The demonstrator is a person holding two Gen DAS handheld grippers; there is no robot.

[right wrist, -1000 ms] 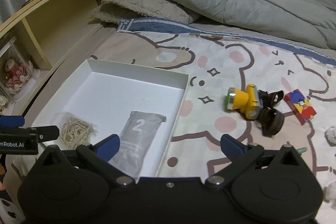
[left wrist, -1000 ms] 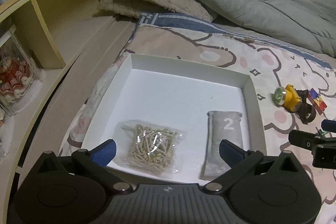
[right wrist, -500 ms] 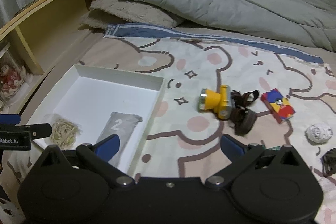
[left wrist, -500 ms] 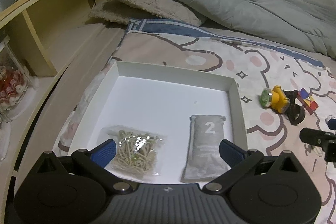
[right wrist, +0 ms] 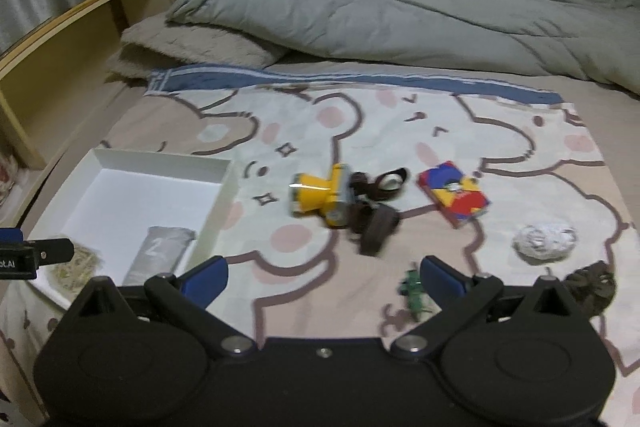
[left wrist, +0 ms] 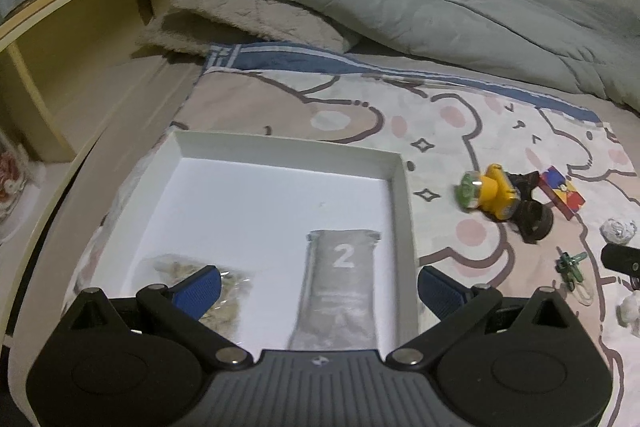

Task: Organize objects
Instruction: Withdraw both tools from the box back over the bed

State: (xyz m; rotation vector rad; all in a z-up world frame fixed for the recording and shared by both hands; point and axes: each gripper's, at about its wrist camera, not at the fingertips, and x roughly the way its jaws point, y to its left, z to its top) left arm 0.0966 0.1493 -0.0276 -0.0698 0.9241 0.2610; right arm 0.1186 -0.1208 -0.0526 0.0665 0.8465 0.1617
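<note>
left tool [left wrist: 318, 285] spread wide and empty over white tray [left wrist: 280, 146], grey pouch marked 2 [left wrist: 340, 283] and bag of rubber bands [left wrist: 224, 287] inside, right tool [right wrist: 322, 275] spread wide and empty, yellow headlamp [right wrist: 320, 197] at 12 o'clock on the bed, colourful box [right wrist: 454, 197] at 1 o'clock

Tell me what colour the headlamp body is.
Yellow, with dark straps; the headlamp shows best in the right wrist view.

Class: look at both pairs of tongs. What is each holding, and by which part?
Nothing. The left tongs and the right tongs are both open and empty.
</note>
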